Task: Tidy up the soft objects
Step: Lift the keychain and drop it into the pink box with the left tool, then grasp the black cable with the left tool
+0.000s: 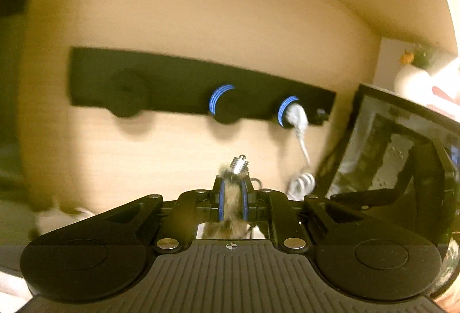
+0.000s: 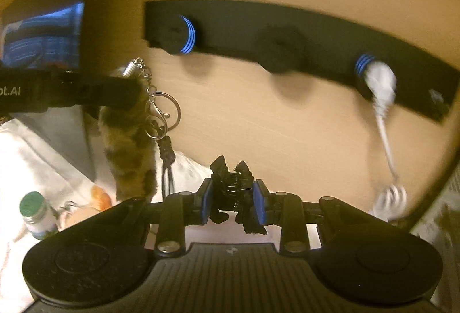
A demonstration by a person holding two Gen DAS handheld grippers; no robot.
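white cord (image 1: 299,123) on rack peg (image 1: 287,111)

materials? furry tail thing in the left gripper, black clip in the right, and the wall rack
Furry tail: looks like faux or real fur, mottled brown, matte; its ribbed cap and key ring shine like metal.
Black clip: probably hard plastic, toothed, slightly glossy.
Wall rack: black, matte, plastic or painted wood; blur leaves it open. Pegs carry blue rings.

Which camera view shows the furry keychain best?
The right wrist view: the furry keychain hangs there in full, with its metal ring and clasp, held by the left gripper. The left wrist view shows only a strip of fur between the jaws and the silver cap.
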